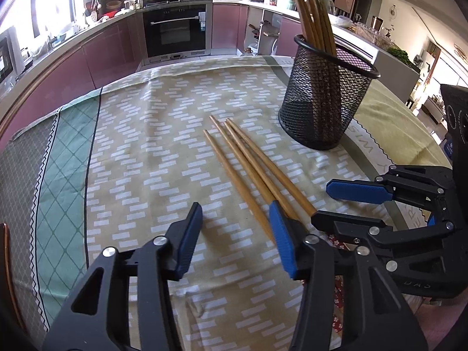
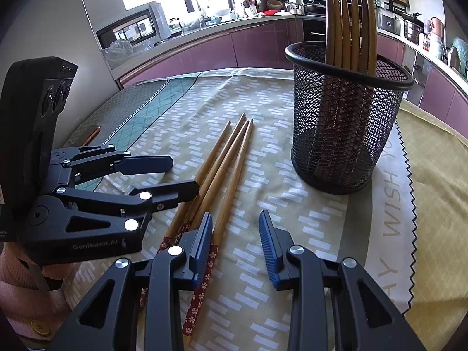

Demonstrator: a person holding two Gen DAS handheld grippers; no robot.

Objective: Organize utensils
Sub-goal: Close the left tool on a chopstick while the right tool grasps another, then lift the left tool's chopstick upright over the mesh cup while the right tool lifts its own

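Left gripper [image 1: 237,228] released, jaws apart over the near ends of four loose chopsticks [image 1: 242,166] on the tablecloth [image 1: 131,146]. Right gripper [image 2: 237,245] released too, nothing pinched. Far right: mesh holder [image 1: 327,96] with upright chopsticks [image 2: 348,20]. Phone [image 2: 92,134] far left.

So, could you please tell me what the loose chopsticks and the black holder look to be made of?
Loose chopsticks: probably wood or bamboo, going by the tan, matte, tapered shafts; the thick ends carry a red floral pattern, either wrap or paint. Black holder: apparently metal mesh with a dark coating, given the see-through diamond lattice and solid smooth rim.
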